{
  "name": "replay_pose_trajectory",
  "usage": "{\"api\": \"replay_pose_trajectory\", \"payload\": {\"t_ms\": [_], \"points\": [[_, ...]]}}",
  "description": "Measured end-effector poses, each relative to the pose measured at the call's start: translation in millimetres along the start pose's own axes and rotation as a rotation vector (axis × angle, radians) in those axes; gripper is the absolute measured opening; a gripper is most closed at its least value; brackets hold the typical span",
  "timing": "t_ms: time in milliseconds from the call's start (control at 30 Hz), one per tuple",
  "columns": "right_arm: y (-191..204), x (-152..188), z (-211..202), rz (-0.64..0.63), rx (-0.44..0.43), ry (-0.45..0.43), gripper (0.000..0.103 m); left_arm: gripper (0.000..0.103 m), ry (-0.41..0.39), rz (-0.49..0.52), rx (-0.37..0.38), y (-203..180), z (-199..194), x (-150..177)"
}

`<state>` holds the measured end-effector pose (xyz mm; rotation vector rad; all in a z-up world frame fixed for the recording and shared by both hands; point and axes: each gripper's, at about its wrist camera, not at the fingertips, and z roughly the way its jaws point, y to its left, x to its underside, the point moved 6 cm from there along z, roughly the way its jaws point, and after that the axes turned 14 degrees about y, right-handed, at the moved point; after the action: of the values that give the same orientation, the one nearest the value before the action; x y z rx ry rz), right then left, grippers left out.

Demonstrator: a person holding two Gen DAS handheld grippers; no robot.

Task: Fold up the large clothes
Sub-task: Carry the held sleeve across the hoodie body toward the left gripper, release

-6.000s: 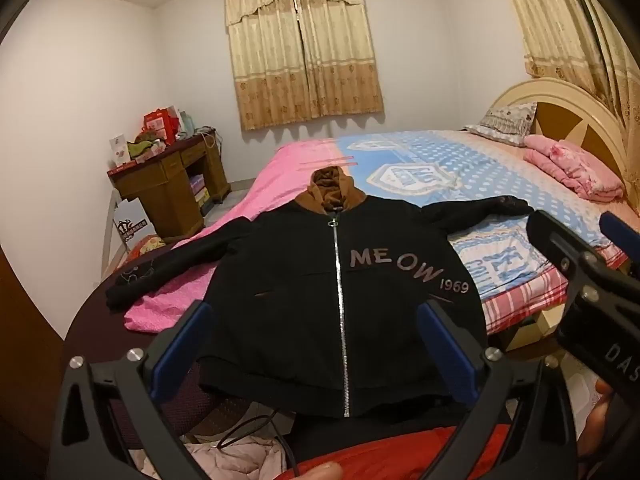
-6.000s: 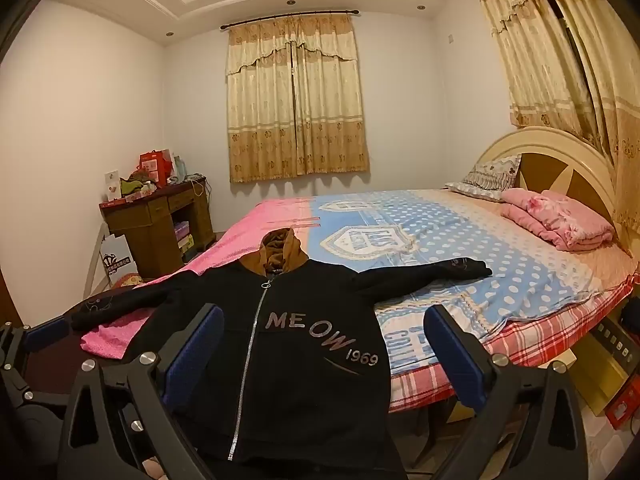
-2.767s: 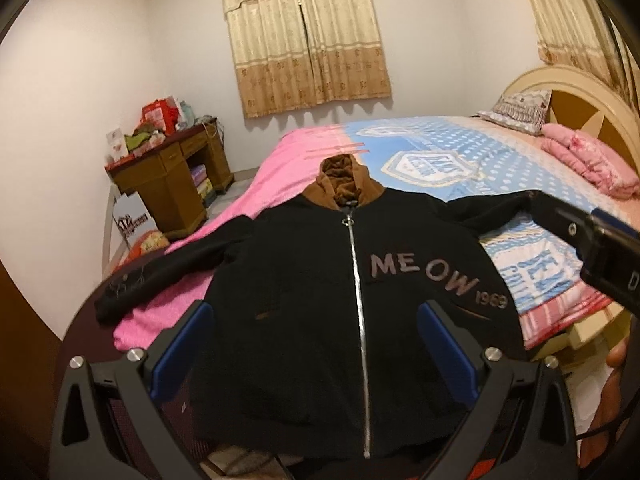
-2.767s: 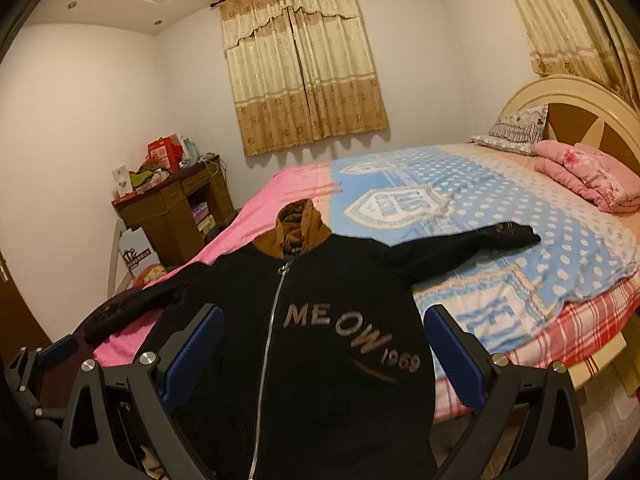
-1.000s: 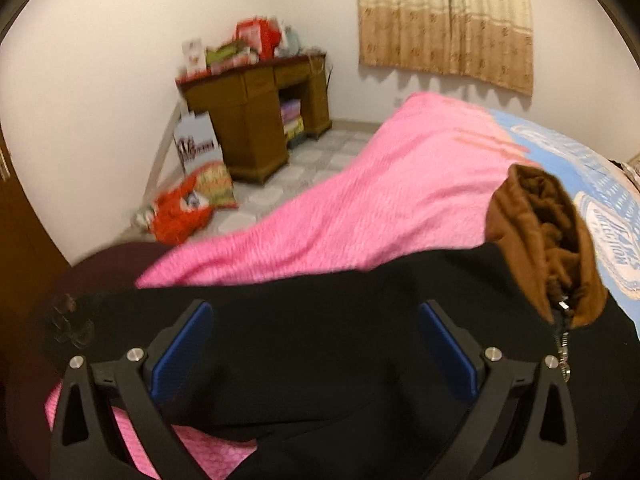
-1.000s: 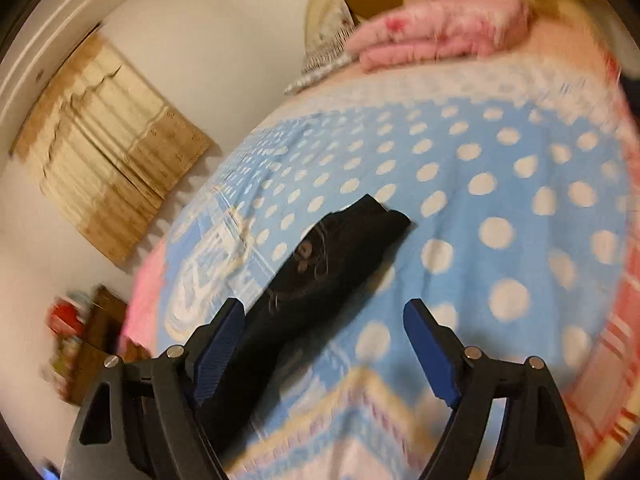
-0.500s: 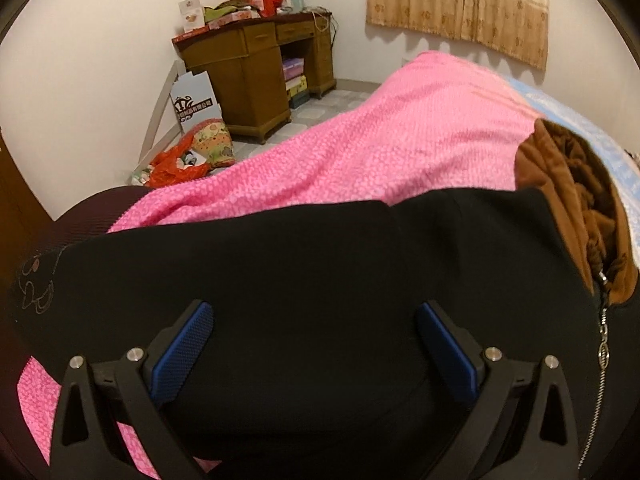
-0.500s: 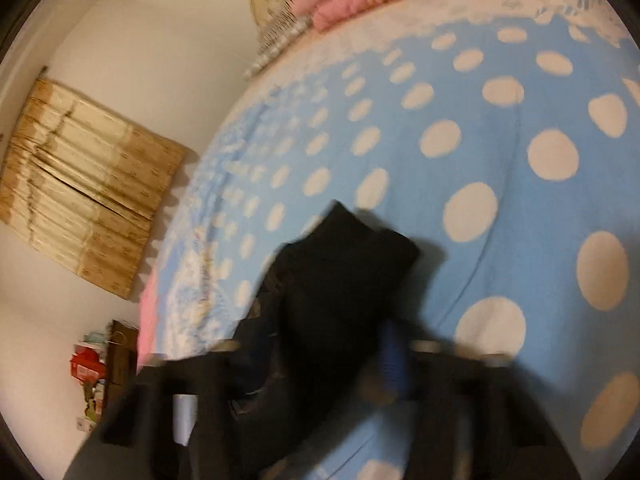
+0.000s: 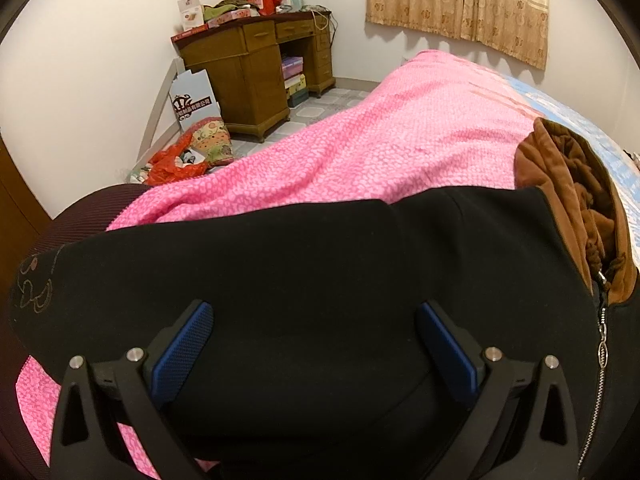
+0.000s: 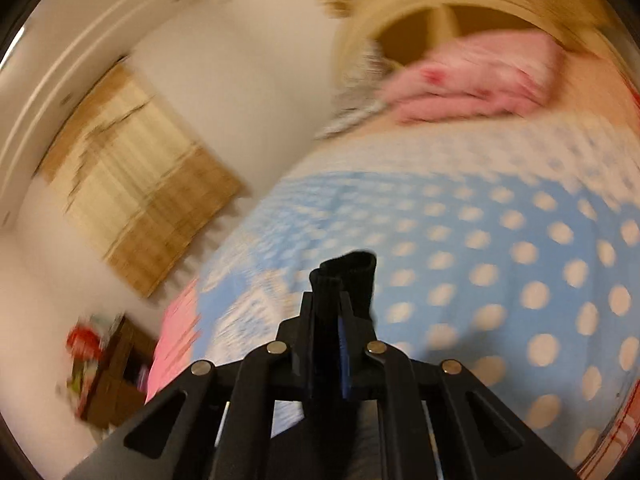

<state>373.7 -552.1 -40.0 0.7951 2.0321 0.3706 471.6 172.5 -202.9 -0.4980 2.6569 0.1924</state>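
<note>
The bed (image 9: 420, 140) fills most of both views, covered on one side by a pink textured blanket (image 9: 360, 160) and on the other by a blue spread with white dots (image 10: 500, 248). Across the pink blanket a black zip-up jacket (image 9: 320, 272) is laid flat, its sleeve (image 9: 80, 280) stretched out to the left as far as the bed's edge, where a faint line drawing is seen on the cuff. The brown hood (image 9: 572, 208) is bunched at the collar on the right, with the silver zipper (image 9: 600, 352) running down below it. The left gripper (image 9: 316, 344) is held just over the upper sleeve and shoulder, its blue-padded fingers (image 9: 180, 348) spread wide apart with nothing between them. In the blurred right wrist view, the right gripper (image 10: 330, 320) is seen clamped on the jacket's other cuff (image 10: 352, 276), a fold of black fabric being pinched between the closed pads and standing up above the dotted spread. Folded pink bedding (image 10: 472, 76) is piled by the cream headboard (image 10: 440, 4). A wooden desk (image 9: 256, 68) loaded with boxes stands against the far wall, beside curtains (image 9: 460, 4), and bags (image 9: 188, 156) are scattered on the floor near it.
</note>
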Motion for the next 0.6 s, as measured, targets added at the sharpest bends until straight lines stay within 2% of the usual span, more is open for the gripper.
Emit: {"api": "replay_pose_trajectory", "payload": {"t_ms": [67, 100, 167, 200, 267, 300, 367, 400, 500, 600], "points": [[48.1, 15.7, -3.4, -0.107, -0.034, 0.010, 0.009, 0.103, -0.001, -0.003, 0.006, 0.8, -0.2, 0.0], [86.0, 31.2, -1.7, -0.185, -0.066, 0.030, 0.009, 0.103, -0.001, -0.004, 0.010, 0.9, -0.1, 0.2], [134.7, 60.0, 5.0, -0.283, -0.122, 0.075, 0.009, 0.103, -0.002, -0.006, 0.016, 0.7, -0.3, 1.3], [170.9, 84.5, 12.1, -0.349, -0.172, 0.121, 0.009, 0.103, -0.002, -0.007, 0.021, 0.8, -0.2, 1.0], [215.7, 118.9, 28.0, -0.425, -0.232, 0.180, 0.009, 0.103, -0.002, -0.010, 0.029, 1.5, 0.2, 0.8], [248.6, 148.6, 38.5, -0.488, -0.268, 0.220, 0.008, 0.103, -0.002, -0.011, 0.033, 1.6, 0.3, 0.7], [287.4, 189.9, 52.6, -0.576, -0.295, 0.254, 0.008, 0.103, -0.002, -0.014, 0.042, 1.7, 0.5, 0.6], [314.4, 221.5, 64.7, -0.632, -0.320, 0.287, 0.008, 0.103, -0.003, -0.016, 0.048, 2.2, 0.5, 0.3], [355.3, 293.7, 102.6, -0.715, -0.359, 0.401, 0.008, 0.103, -0.005, -0.023, 0.068, 3.4, 0.7, 0.2], [370.4, 355.8, 131.4, -0.792, -0.355, 0.469, 0.008, 0.103, -0.006, -0.029, 0.083, 3.9, 1.0, 0.5]]}}
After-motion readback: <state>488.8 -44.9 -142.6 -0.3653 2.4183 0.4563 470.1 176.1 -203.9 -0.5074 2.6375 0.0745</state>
